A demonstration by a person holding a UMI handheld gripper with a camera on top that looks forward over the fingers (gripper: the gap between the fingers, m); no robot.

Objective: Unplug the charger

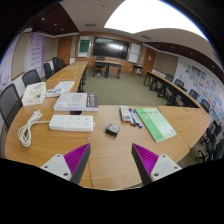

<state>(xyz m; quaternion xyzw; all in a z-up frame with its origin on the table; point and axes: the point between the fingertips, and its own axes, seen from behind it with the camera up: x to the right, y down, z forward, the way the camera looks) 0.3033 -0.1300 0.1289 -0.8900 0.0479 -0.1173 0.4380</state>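
Observation:
My gripper (111, 163) is open, its two purple-padded fingers (77, 163) spread wide above the wooden table (105, 150), with nothing between them. A white power strip (71, 123) lies beyond the left finger, and a coiled white cable (30, 127) lies to its left. A small dark charger-like block (112, 128) sits on the table ahead of the fingers. I cannot tell whether it is plugged into anything.
A second white box (71, 101) and papers (35, 93) lie farther back on the left. A green sheet (156, 123) and small items (131, 115) lie on the right. Chairs (10, 100) line the table. More tables stand beyond.

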